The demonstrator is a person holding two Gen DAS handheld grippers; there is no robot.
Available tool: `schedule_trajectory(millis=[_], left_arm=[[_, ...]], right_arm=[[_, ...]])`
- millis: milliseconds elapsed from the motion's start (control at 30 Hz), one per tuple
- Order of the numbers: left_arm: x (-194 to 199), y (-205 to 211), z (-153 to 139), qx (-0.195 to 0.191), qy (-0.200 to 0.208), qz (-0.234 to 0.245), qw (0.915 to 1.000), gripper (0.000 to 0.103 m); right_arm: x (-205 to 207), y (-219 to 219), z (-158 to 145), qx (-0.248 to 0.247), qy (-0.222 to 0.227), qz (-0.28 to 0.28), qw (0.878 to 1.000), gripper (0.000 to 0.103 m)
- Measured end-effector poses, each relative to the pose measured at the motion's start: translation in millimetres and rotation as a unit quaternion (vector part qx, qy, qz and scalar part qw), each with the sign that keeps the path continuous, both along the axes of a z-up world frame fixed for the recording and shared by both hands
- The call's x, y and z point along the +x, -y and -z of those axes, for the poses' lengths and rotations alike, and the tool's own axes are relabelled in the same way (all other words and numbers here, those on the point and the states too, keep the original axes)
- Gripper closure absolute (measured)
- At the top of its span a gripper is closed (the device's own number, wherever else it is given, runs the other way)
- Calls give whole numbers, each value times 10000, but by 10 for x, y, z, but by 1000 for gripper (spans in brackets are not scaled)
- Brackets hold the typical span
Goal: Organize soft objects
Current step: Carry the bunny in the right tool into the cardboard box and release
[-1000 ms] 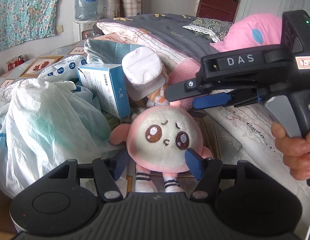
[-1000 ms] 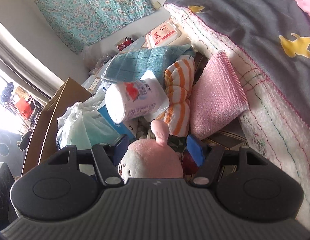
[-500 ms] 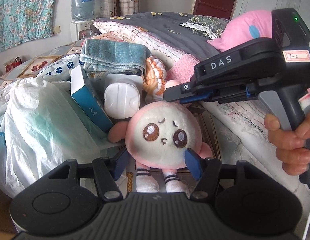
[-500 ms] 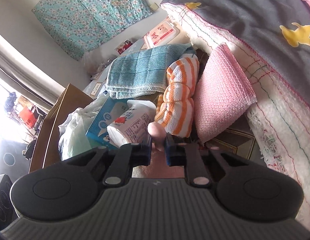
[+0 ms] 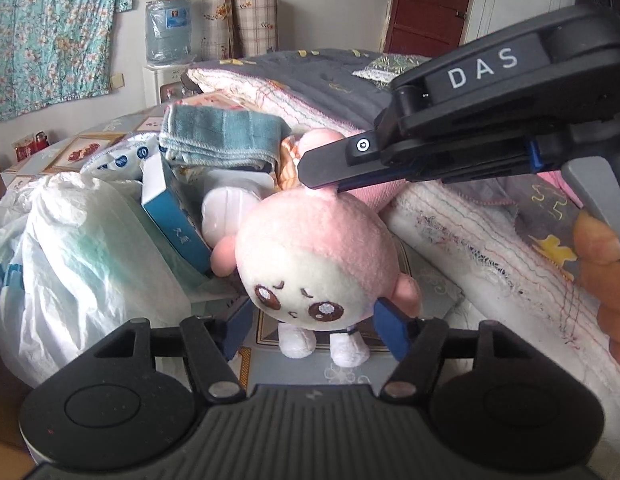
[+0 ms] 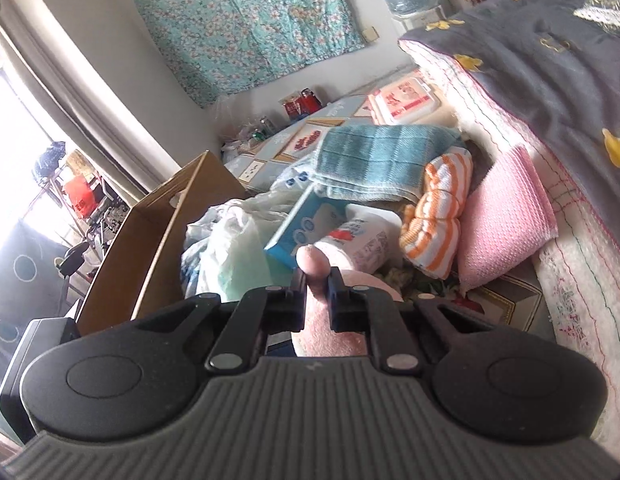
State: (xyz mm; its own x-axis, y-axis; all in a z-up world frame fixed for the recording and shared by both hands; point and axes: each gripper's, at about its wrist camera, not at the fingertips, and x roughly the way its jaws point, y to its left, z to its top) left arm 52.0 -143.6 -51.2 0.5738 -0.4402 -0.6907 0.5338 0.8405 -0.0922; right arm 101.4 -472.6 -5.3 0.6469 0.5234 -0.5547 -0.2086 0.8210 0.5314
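Through the left wrist camera, you are watching the pink plush doll (image 5: 316, 258) dangling by the small stalk on top of its head, which your right gripper (image 5: 322, 186) is pinching from the upper right; its jaws are clamped nearly together on that nub. The doll is hanging just ahead of your left gripper (image 5: 316, 322), whose blue fingers (image 5: 390, 330) are standing fairly wide on either side of its lower half without pressing it, so the right hand is the one carrying it and the left is simply the nearer helper. Its long axis is running from the stalk down to the white feet, tilted so the head leans away toward the folded teal towel (image 5: 220, 140) and the face is looking down and toward your lens; the feet are hovering over the patterned bed surface (image 5: 266, 360), apparently clear of it. Through the right wrist camera, you are seeing the same stalk (image 6: 314, 266) poking up between the narrowly closed right gripper (image 6: 314, 280), with the pink plush doll (image 6: 330, 336) bulging directly beneath the jaws. Ahead of it are lying the blue box (image 6: 298, 230), the white bottle (image 6: 364, 236), the orange striped cloth (image 6: 438, 220) and the pink knitted cloth (image 6: 506, 216).
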Motion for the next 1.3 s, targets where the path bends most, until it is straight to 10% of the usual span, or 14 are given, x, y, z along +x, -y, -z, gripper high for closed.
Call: schedule_trajectory(millis=[367,700,1000,1300], left_arm=[[-229,-696,-845,-487,1084,-958,9883,36],[82,-1717,-1381,-354,1453,-2779,9489,35],[723,-2589,-1144,-1,766,-3860,9193,35],[825,-2995,-903,-1,263,-4153,9093,35]], right_arm=[[-134,-739,-1117,69,1162,-1041,9877,94],[640,-2134,-1755,828,1124,-2338,9622,94],[1792,-3464,-1108,971,-331,-2882,9521,94],[2492,-4069,-280,-799,-712,-2621,9591,95]])
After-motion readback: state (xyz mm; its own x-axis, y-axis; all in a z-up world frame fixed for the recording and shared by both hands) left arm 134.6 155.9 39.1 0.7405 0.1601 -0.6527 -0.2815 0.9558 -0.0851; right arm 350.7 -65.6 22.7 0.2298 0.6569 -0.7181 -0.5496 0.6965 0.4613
